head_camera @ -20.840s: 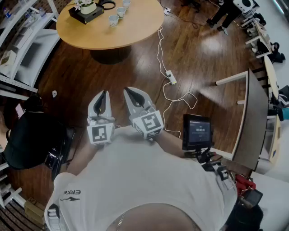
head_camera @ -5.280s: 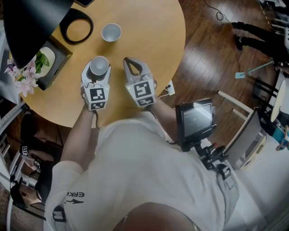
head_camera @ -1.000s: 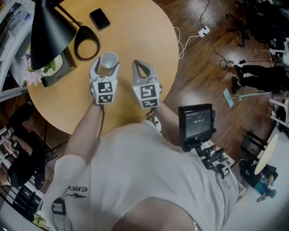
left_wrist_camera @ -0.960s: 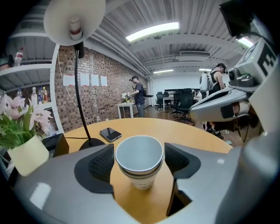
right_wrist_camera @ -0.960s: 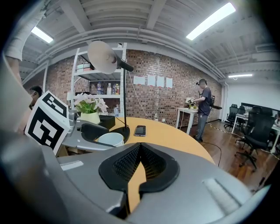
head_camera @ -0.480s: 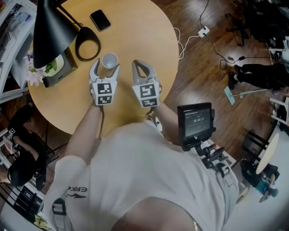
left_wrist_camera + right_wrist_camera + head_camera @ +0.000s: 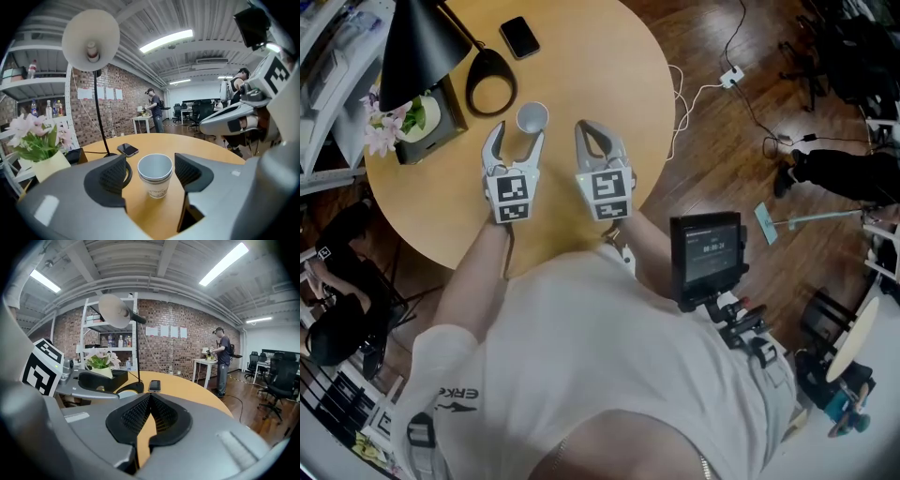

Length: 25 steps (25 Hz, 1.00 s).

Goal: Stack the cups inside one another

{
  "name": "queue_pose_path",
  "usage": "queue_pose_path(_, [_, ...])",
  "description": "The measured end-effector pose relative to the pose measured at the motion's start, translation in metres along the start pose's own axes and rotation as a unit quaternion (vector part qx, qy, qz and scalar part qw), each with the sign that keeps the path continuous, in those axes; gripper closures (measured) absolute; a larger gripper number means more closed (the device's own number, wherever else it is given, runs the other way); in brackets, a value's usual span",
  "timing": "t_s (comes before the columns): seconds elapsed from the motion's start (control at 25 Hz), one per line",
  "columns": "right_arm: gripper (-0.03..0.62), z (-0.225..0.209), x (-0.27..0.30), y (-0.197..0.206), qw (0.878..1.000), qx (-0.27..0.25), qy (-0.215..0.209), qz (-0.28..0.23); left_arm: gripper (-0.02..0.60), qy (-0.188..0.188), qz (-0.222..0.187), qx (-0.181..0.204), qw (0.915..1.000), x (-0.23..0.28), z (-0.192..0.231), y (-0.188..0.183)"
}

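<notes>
sleeve (image 7: 453,392) lettered "erke"; print low on the cups (image 7: 155,174) too faint to read. white paper, nested with rims layered, upright on the table (image 7: 581,56), just past the left claw (image 7: 517,133): wide, just narrowed slightly, gripping nothing. right claw (image 7: 587,129) pressed together, empty.

I see the white paper cups (image 7: 155,174) already nested into one stack, layered rims showing at the top, upright, mouth open, faint print low on the wall, standing on the round wooden table (image 7: 600,66)
</notes>
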State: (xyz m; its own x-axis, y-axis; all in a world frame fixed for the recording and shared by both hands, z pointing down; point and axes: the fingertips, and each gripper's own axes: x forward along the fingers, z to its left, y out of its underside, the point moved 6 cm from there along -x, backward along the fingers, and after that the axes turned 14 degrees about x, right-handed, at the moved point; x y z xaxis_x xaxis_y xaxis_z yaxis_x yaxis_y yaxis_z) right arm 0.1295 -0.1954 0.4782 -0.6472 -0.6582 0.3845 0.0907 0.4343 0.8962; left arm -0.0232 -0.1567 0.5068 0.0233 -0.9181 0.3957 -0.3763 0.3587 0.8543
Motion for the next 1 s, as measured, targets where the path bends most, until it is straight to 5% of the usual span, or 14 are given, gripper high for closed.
queue_pose_path(0.36, [0.58,0.025,-0.011,-0.014,0.999,-0.002,-0.027,-0.025,0.453,-0.037,-0.065,-0.02,0.997,-0.048,0.01,-0.02])
queue_pose_path(0.6, [0.58,0.05,-0.034,-0.028,0.998,-0.01,-0.009,-0.057,0.552,-0.038,-0.107,-0.03,0.9931,-0.082,0.017,-0.026])
queue_pose_path(1.0, [0.58,0.112,-0.097,-0.013,0.997,0.001,0.023,-0.079,0.58,-0.026,-0.166,-0.041,0.985,-0.171,0.031,-0.026])
